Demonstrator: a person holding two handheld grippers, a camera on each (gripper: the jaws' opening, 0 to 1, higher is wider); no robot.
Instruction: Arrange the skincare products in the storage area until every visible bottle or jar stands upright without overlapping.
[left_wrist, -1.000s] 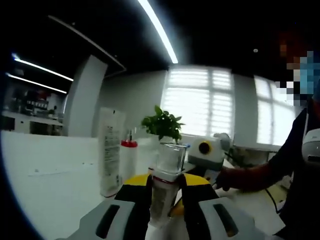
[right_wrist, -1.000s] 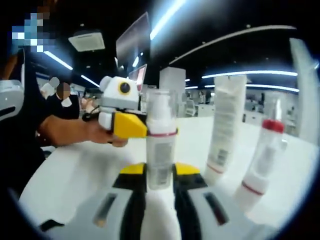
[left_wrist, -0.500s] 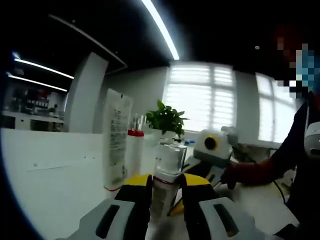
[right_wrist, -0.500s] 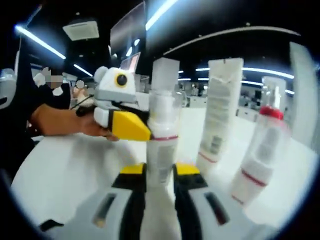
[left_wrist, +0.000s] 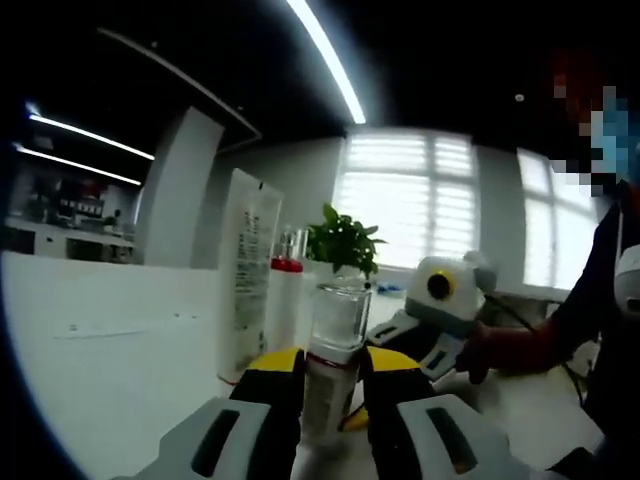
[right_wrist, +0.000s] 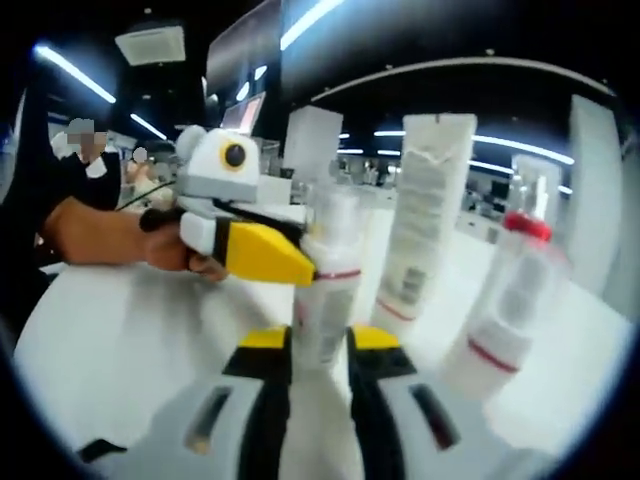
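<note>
White tall tube (right_wrist: 425, 215), red-collared spray bottle (right_wrist: 510, 295) stand upright right of centre; both grippers (left_wrist: 331, 400) (right_wrist: 318, 345) pinch clear-capped pump bottle (left_wrist: 333, 350), unreleased.

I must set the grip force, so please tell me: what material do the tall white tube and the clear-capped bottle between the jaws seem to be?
The tall white tube looks like soft matte plastic: opaque, with a flat crimped top. The bottle looks like rigid plastic: a see-through cap showing the window behind it, above a whitish body. Glass cannot be excluded.
</note>
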